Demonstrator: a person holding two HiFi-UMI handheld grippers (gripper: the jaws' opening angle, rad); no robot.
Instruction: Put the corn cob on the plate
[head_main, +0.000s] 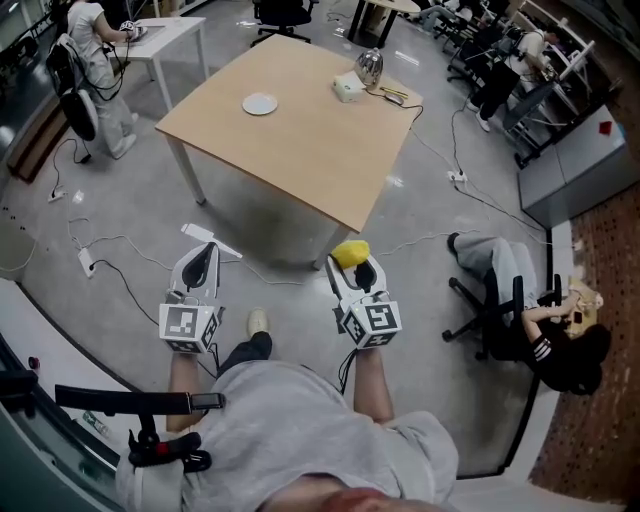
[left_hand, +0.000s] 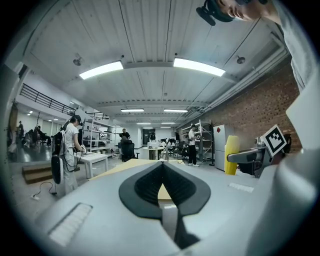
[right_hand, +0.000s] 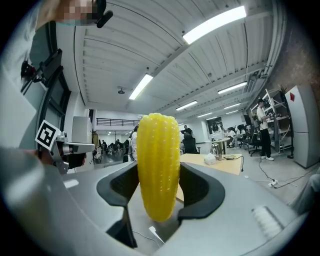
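A yellow corn cob (head_main: 350, 252) (right_hand: 158, 165) stands upright between the jaws of my right gripper (head_main: 352, 264) (right_hand: 158, 175), which is shut on it. My left gripper (head_main: 204, 260) (left_hand: 162, 167) is level beside it, shut, with nothing held. Both are over the grey floor, short of the near corner of the tan table (head_main: 310, 150) (right_hand: 220, 162). A small white plate (head_main: 259, 103) lies on the far left part of that table. The left gripper view also catches the corn cob (left_hand: 231, 155) at the right.
A white box (head_main: 348, 88) and a shiny metal vessel (head_main: 369, 67) sit at the table's far right, with a cable running off the edge. Cables and a power strip (head_main: 86, 262) cross the floor. A person sits on a chair (head_main: 505, 300) at right; another stands by a white desk (head_main: 165, 35).
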